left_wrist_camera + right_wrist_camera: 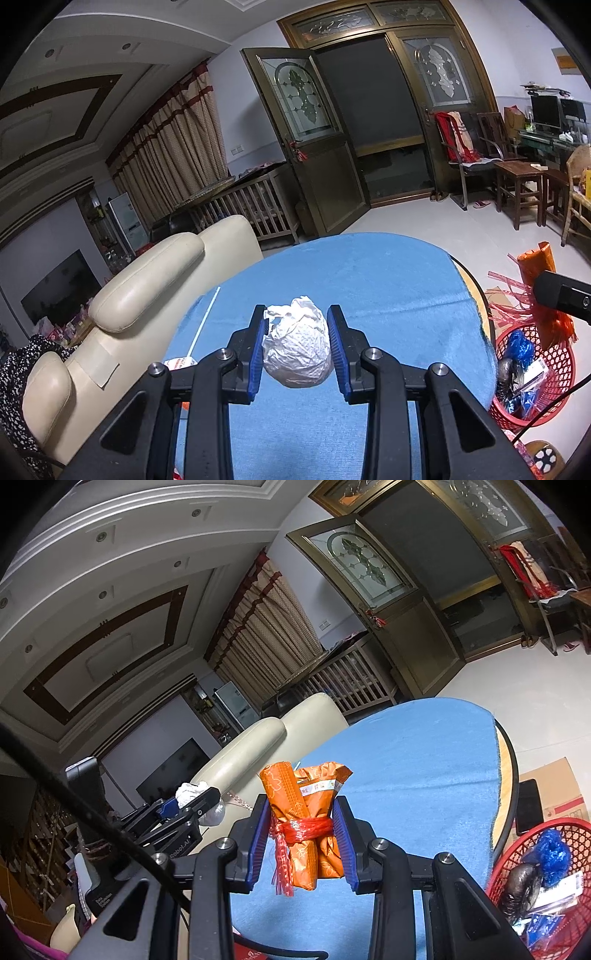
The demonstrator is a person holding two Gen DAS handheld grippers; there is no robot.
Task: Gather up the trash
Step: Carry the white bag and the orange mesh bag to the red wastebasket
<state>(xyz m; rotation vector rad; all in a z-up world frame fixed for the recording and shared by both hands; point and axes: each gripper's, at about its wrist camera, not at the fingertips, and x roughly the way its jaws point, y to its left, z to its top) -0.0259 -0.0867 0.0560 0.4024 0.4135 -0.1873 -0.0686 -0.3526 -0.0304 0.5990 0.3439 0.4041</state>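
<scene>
My left gripper (297, 328) is shut on a crumpled white paper ball (297, 349) and holds it above the blue-covered round table (369, 277). My right gripper (303, 821) is shut on an orange wrapper bundle (306, 812) tied with red plastic strips, held above the table (424, 757). The left gripper with the paper ball (194, 794) also shows at the left of the right wrist view. The orange bundle (537, 262) shows at the right of the left wrist view. A red mesh trash basket (565, 373) with blue and dark wrappers stands on the floor right of the table; it also shows in the right wrist view (576, 838).
A white straw (205, 321) and a small red-and-white packet (179, 363) lie at the table's left edge. A cream sofa (147, 295) stands left of the table. A cardboard box (557, 790) lies on the floor by the basket. Chairs and a stool (517, 188) stand far right.
</scene>
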